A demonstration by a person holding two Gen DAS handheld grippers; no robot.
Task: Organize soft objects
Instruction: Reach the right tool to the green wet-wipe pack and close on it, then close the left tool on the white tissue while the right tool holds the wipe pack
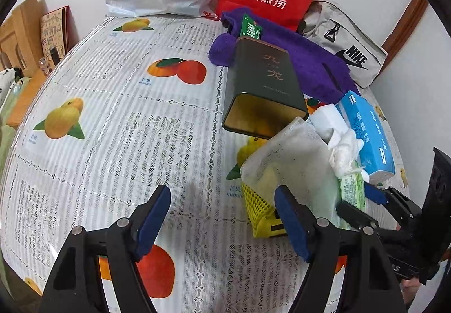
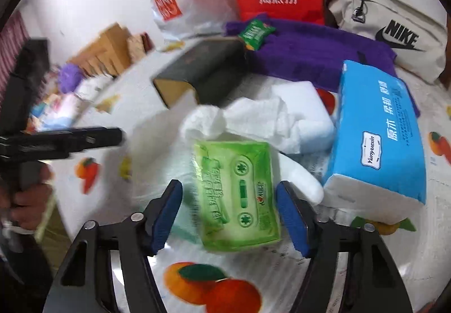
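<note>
Left gripper (image 1: 222, 217), fingers spread wide and holding nothing, is held low over the fruit-print tablecloth (image 1: 118, 127), just left of a frosted pouch (image 1: 293, 166) and yellow mesh (image 1: 258, 206). Right gripper (image 2: 229, 217), likewise released, is aimed down at a green wipes pack (image 2: 239, 191), which lies flat on the cloth between its blue pads (image 2: 165, 217); contact cannot be told. Crumpled white tissue (image 2: 253, 118) lies just beyond the pack, a blue tissue box (image 2: 377, 132) to its right. A dark tin (image 1: 262, 90) lies on its side against a purple towel (image 1: 315, 59).
</note>
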